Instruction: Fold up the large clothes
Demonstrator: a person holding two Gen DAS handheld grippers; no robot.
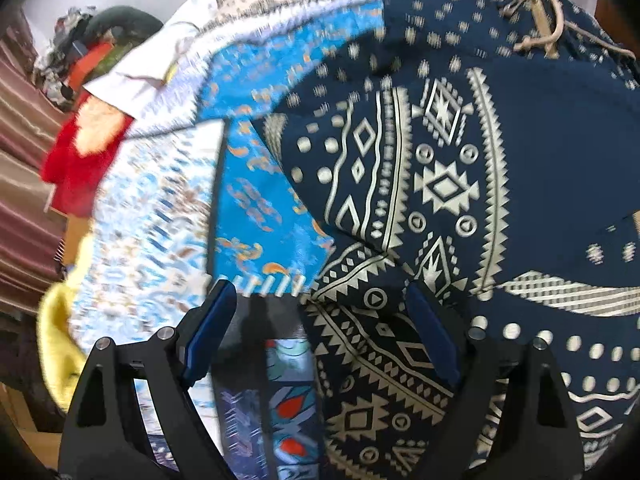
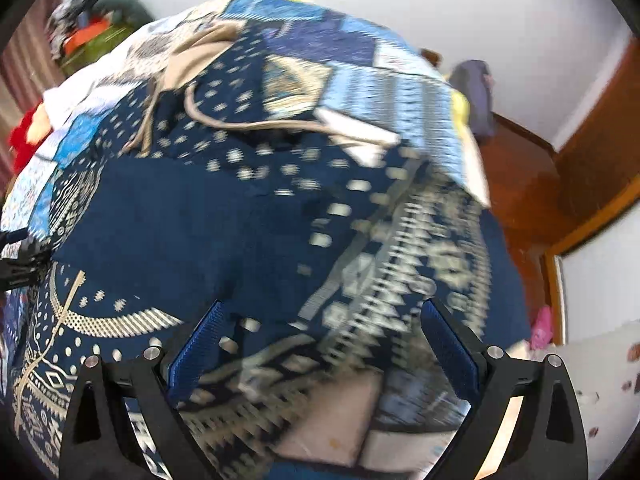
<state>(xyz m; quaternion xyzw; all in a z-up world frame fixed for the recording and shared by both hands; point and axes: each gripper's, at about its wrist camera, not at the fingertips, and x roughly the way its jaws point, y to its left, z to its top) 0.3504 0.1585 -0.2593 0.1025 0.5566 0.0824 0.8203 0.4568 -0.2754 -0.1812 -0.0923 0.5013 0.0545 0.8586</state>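
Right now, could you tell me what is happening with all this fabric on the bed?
A person with a gripper in each hand is working on a navy patterned garment with a beige drawstring, spread over a blue patchwork quilt. Both the left gripper and the right gripper are open just above the cloth, gripping nothing. The garment lies rumpled, not yet neatly folded. Other clothes sit piled at the bed's far side.

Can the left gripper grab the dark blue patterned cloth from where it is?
Probably yes. The left gripper is open, and the dark blue cloth lies right past its fingertips with nothing covering it.
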